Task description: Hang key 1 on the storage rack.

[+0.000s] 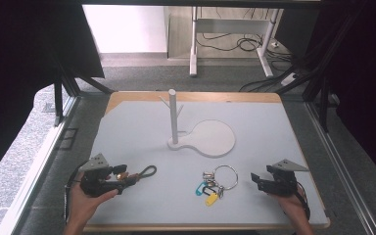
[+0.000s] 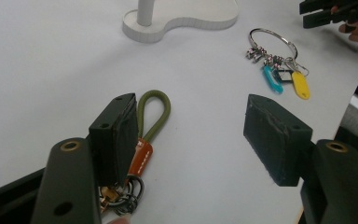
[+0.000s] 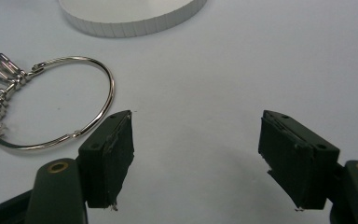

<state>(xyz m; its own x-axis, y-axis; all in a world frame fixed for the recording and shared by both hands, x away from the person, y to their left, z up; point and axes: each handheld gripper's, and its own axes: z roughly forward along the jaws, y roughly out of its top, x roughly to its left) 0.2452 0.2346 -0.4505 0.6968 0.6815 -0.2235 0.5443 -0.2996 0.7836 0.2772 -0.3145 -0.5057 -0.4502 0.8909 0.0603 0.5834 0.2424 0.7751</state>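
While your left gripper (image 2: 191,135) gapes wide beside the olive loop keychain (image 2: 147,130) lying just outside one jaw, your right gripper (image 3: 196,154) stands wide, empty, near the key ring (image 3: 65,105), both on the table (image 1: 142,132).

Two key bunches and one stand on the tabletop (image 1: 137,132)

Near the one white stand (image 1: 203,139): one olive-loop keychain (image 1: 136,177) at its left, one steel key ring (image 1: 225,176) with two plastic tags, blue (image 1: 199,189) and yellow (image 1: 211,199).
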